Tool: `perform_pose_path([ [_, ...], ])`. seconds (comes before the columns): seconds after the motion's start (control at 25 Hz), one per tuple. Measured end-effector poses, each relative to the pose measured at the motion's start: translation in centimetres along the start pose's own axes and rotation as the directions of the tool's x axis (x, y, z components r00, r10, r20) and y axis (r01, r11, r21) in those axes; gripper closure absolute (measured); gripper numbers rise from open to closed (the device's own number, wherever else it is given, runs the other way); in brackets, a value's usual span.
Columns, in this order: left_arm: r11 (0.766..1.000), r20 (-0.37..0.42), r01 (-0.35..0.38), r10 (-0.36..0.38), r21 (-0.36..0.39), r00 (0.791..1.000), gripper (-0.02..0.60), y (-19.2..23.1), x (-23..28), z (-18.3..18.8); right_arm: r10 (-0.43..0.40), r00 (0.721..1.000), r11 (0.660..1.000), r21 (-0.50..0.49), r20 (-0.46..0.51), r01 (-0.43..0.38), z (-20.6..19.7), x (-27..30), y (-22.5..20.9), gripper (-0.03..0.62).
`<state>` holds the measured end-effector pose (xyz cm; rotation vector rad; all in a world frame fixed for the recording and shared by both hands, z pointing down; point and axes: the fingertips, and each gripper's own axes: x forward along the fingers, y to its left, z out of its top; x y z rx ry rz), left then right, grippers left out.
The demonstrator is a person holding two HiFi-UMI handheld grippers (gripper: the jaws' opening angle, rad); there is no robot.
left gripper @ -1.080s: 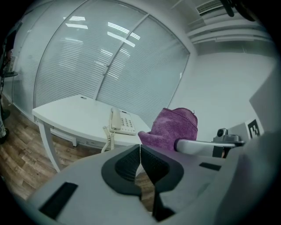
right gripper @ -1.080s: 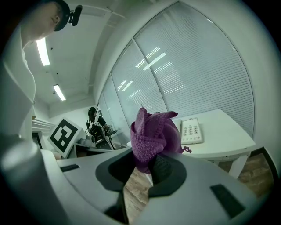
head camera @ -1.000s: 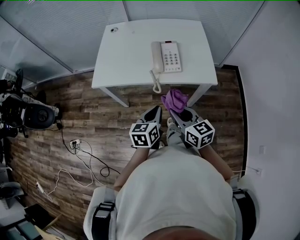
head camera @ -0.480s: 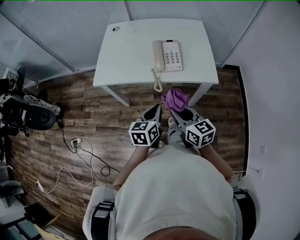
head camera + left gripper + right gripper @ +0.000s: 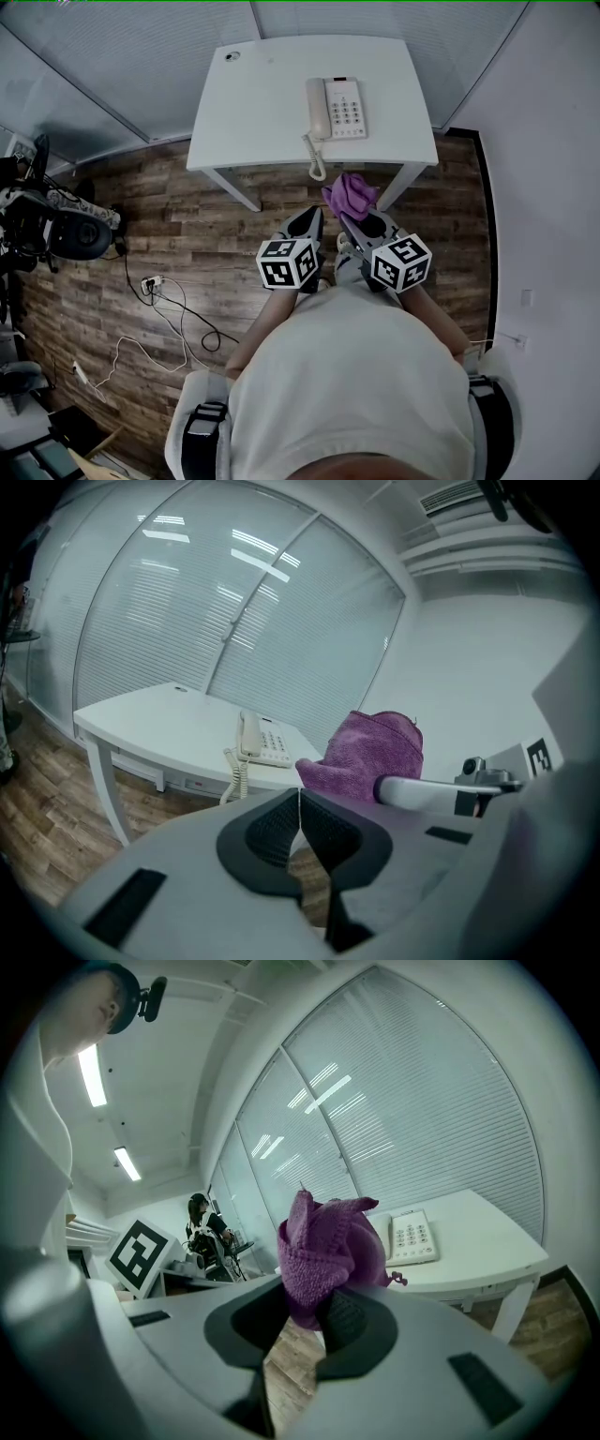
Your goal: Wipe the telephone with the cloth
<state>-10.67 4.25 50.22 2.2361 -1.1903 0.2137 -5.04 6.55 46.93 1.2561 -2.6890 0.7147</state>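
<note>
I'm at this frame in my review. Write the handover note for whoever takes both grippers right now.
Left gripper: jaws shut, nothing between them.
Right gripper: jaws shut on the purple cloth.
Telephone: on the white table, handset on its cradle, coiled cord hanging over the near edge.
Both grippers are short of the table, over the wood floor.
Done: cloth in hand.
Left: reach the table and wipe the telephone.

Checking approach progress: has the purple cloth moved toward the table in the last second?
No: the cloth stays just short of the table front edge.
</note>
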Motion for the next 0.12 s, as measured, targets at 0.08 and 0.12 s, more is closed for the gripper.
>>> perform_pose_path([
  [0.08,1.0,0.003,-0.001,0.001,-0.001,1.0,0.555,0.1,0.0,0.06,0.001,1.0,1.0,-0.001,-0.002,-0.001,-0.01,0.11,0.03,0.505],
  [0.12,1.0,0.004,-0.001,0.001,-0.001,1.0,0.555,0.14,0.0,0.08,0.002,1.0,1.0,-0.001,-0.003,-0.002,-0.03,0.16,0.04,0.505],
])
